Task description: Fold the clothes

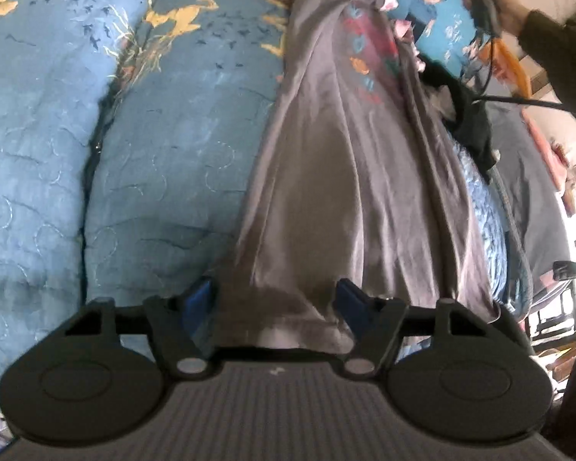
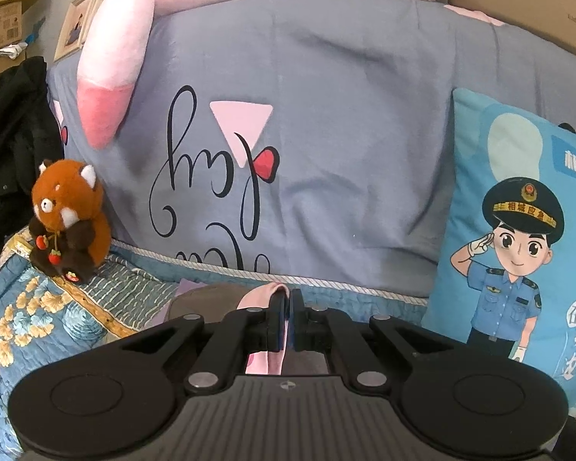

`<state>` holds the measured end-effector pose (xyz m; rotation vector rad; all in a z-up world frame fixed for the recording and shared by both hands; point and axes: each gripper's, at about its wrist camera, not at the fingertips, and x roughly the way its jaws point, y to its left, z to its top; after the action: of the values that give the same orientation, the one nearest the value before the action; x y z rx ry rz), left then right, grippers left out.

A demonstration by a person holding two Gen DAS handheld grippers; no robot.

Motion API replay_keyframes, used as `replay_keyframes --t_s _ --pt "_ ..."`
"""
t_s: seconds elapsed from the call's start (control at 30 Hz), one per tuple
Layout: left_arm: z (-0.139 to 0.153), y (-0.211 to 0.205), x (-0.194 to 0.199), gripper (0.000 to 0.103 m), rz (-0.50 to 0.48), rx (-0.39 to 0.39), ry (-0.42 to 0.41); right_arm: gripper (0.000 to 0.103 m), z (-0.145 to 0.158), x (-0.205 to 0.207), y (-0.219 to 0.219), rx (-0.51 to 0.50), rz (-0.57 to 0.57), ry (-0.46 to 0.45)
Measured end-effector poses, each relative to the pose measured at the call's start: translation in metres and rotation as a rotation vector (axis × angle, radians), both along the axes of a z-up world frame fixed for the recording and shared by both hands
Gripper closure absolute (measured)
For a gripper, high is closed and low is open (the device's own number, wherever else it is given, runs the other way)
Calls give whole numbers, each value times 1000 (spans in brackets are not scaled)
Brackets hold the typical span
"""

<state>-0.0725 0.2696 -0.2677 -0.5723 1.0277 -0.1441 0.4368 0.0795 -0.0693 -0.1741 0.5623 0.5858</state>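
Observation:
A grey-brown shirt (image 1: 345, 173) with a colourful print lies stretched lengthwise over the bed, running away from me in the left wrist view. My left gripper (image 1: 274, 297) stands open over its near hem, one blue pad on either side of the bunched cloth and not pressing on it. At the far end a person's hand (image 1: 507, 4) holds the other gripper. In the right wrist view my right gripper (image 2: 287, 307) is shut on a pink fold of cloth (image 2: 265, 299), with the grey shirt (image 2: 207, 296) just beneath it.
The blue floral quilt (image 1: 153, 153) covers the bed to the left of the shirt. A black garment (image 1: 472, 123) lies on its right. At the head stand a grey pillow (image 2: 326, 134), a blue cartoon-officer cushion (image 2: 518, 230), a red panda plush (image 2: 65, 223) and a pink plush (image 2: 115, 57).

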Motion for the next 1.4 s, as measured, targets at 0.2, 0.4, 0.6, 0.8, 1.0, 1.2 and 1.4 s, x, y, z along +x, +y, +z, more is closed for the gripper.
replay_keyframes --t_s 0.2,0.4,0.6,0.8,1.0,1.2,1.4 --pt "-14 24 -15 79 102 -169 -21 101 1 -2 1 -2 1 -2" --pt "-22 28 -18 95 160 -247 -12 101 4 -6 2 -5 4 -6" --pt "8 9 -21 96 145 -215 -51 101 10 -10 2 -12 -3 -26" --pt "61 -20 -25 96 68 -170 -121 102 21 -9 -3 25 -32 -30" --pt "78 -69 -3 96 -86 -183 -127 102 30 -5 -12 39 -71 -38" --pt "68 -118 20 96 -209 -173 -90 102 39 4 -31 58 -104 -38" --pt "51 -151 44 96 -299 -123 -49 102 29 12 -49 28 -168 -12"
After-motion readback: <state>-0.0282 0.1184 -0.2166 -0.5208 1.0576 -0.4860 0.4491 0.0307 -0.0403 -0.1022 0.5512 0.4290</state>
